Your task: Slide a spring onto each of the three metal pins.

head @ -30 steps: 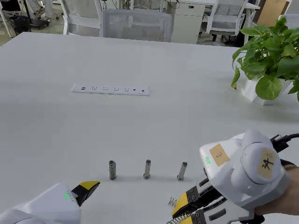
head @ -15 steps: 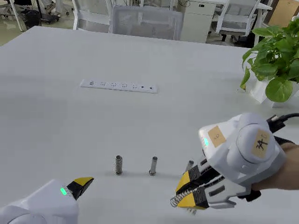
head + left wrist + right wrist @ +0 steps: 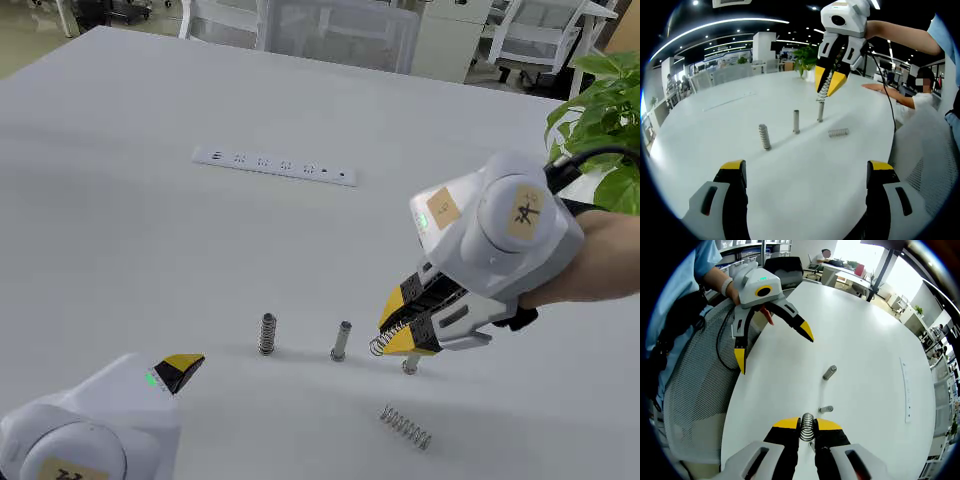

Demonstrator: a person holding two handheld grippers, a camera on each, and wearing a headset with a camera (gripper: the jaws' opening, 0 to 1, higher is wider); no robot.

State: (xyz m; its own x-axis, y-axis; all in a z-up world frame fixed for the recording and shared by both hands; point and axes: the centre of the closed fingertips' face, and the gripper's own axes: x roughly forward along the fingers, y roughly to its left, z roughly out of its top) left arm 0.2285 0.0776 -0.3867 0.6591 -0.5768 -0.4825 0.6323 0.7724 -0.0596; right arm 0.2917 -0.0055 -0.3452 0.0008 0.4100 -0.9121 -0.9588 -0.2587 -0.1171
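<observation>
Three metal pins stand in a row on the white table. The left pin (image 3: 267, 333) (image 3: 763, 136) (image 3: 829, 372) wears a spring. The middle pin (image 3: 341, 341) (image 3: 796, 121) (image 3: 825, 409) is bare. My right gripper (image 3: 398, 322) (image 3: 831, 82) (image 3: 807, 424) is shut on a spring (image 3: 378, 346) (image 3: 807, 427), which hangs just above the right pin (image 3: 411, 365) (image 3: 820, 111). Another loose spring (image 3: 405, 427) (image 3: 838, 132) lies on the table in front of that pin. My left gripper (image 3: 180, 368) (image 3: 805, 175) (image 3: 772, 342) is open and holds nothing, near the table's front left.
A white power strip (image 3: 275, 165) lies further back on the table. A potted plant (image 3: 605, 90) stands at the far right. Another person's hand (image 3: 880, 88) rests on the table beyond the pins. A mesh chair (image 3: 695, 405) stands by the table's edge.
My right gripper has lifted a spring off the table and carried it up and back to just above the right pin. The left gripper has barely moved; the head camera has shifted.
</observation>
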